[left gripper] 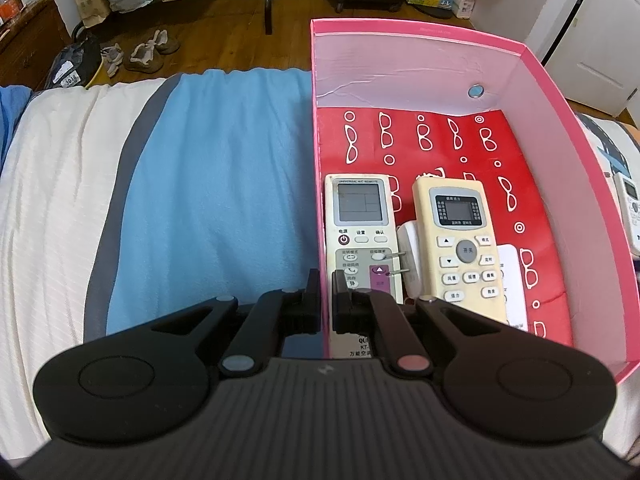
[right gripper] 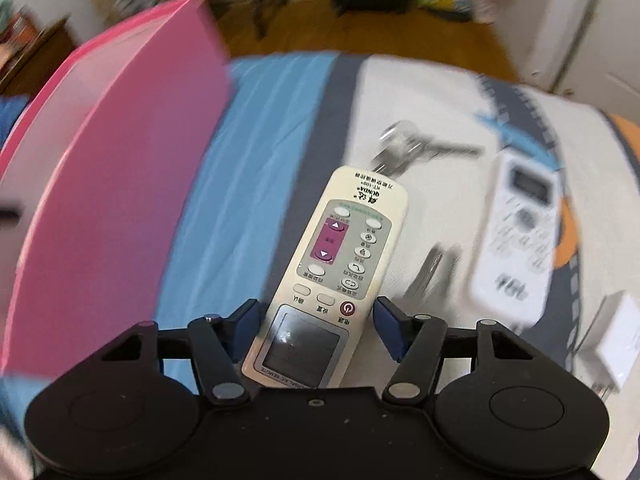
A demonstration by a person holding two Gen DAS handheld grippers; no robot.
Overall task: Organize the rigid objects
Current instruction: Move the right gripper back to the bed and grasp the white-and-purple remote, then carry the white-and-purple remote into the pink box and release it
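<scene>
My left gripper (left gripper: 327, 296) is closed down on the left wall of the pink box (left gripper: 560, 92), one finger outside over the blue blanket (left gripper: 224, 184) on the bed, the other inside. In the box, on its red floor printed with glasses, a white remote (left gripper: 360, 220) lies against that left wall; just to its right a white plug adapter (left gripper: 408, 256) sits partly under a cream remote (left gripper: 460, 240). Beyond the box's right wall the edge of another white remote (left gripper: 630, 208) shows on the bed.

From my right wrist, the pink box fills the left. My right gripper (right gripper: 316, 320) holds a cream remote with a purple pad (right gripper: 340, 264) by its screen end, fingers against both sides, the far end pointing away over the bed. Further right, blurred, lie a metal tool (right gripper: 408, 144), a white remote (right gripper: 520, 236) and a white charger (right gripper: 616, 348).
</scene>
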